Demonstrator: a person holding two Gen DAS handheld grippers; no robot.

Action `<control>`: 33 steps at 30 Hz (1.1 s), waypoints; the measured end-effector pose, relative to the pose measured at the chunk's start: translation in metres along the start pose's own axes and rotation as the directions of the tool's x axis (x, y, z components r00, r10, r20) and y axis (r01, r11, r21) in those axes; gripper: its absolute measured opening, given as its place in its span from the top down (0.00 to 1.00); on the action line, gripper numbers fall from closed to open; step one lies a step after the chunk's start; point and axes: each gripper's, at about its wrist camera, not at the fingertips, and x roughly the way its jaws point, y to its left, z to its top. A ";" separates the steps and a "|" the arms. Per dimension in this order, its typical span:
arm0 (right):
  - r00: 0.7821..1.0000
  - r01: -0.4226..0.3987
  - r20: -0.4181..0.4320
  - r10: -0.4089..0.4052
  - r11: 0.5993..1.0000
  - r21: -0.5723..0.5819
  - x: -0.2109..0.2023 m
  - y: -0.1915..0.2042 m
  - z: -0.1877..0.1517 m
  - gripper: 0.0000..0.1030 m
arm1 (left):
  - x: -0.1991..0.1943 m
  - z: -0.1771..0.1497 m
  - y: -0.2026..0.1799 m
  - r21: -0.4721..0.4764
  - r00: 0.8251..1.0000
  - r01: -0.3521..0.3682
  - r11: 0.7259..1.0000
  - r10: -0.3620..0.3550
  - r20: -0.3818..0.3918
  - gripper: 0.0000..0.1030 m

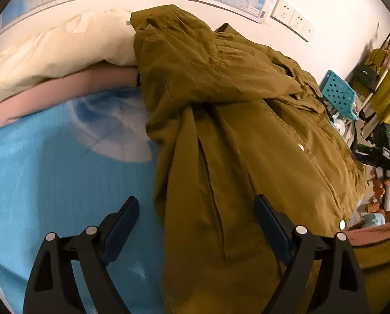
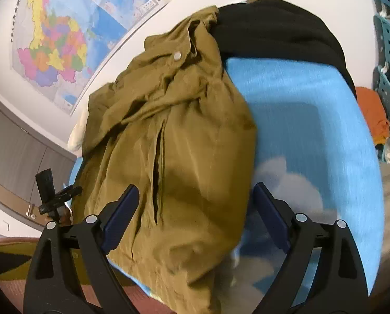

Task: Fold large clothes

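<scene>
Both views look down the fingers at an olive jacket (image 1: 234, 136) heaped lengthwise on a blue sheet (image 1: 51, 170); all places are given from the jacket. Nearest, the left gripper (image 1: 196, 225) hangs over the jacket's near hem with jaws spread wide, one finger over the cloth, the other off its edge above the sheet, nothing pinched. The right gripper (image 2: 195, 214) likewise stands spread and empty above the jacket's opposite edge (image 2: 174, 157). Mid-field: the cloth lies bunched in deep pleats, a sleeve folded over the body. Beyond the jacket lie a cream pillow (image 1: 59, 47) and a black garment (image 2: 273, 28); farther still, a wall map (image 2: 59, 47). Risks, as judged: a grasp closing here may catch several layers or the sheet itself, dragging bedding; uneven pulls would skew the fold; the near hem may slide off the bed edge.
</scene>
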 end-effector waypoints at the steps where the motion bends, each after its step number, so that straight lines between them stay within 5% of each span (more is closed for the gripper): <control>1: 1.000 -0.004 0.003 0.004 1.000 0.002 -0.001 -0.001 -0.004 0.15 | -0.002 -0.004 -0.001 0.002 1.000 0.005 1.000 -0.005 -0.004 0.16; 10: 0.977 -0.212 -0.027 0.211 0.976 -0.044 0.003 0.023 -0.035 0.24 | -0.017 -0.031 -0.017 0.020 0.990 0.140 0.990 -0.139 -0.037 0.09; 19: 0.965 -0.264 -0.013 0.263 0.964 -0.043 0.008 0.024 -0.035 0.30 | -0.016 -0.036 -0.027 -0.028 0.974 0.228 0.973 -0.228 -0.013 0.09; 21: 0.966 -0.258 -0.015 0.257 0.966 -0.033 0.012 0.025 -0.033 0.48 | -0.013 -0.033 -0.032 -0.030 0.980 0.197 0.980 -0.197 -0.010 0.22; 23: 0.964 -0.265 -0.014 0.265 0.964 -0.020 0.015 0.024 -0.034 0.75 | -0.010 -0.029 -0.037 -0.029 0.989 0.144 0.989 -0.145 -0.022 0.69; 24: 0.962 -0.273 -0.013 0.272 0.962 -0.016 0.016 0.025 -0.035 0.83 | -0.009 -0.028 -0.039 -0.036 0.991 0.125 0.992 -0.126 -0.036 0.71; 27: 0.950 -0.310 0.040 0.310 0.951 -0.022 0.002 0.029 -0.036 0.85 | -0.017 -0.023 -0.034 -0.070 0.988 0.149 0.986 -0.151 -0.014 0.84; 33: 0.885 -0.408 0.194 0.423 0.906 -0.114 -0.062 0.053 -0.038 0.96 | -0.058 -0.011 -0.025 -0.090 0.973 0.220 0.971 -0.212 0.087 0.91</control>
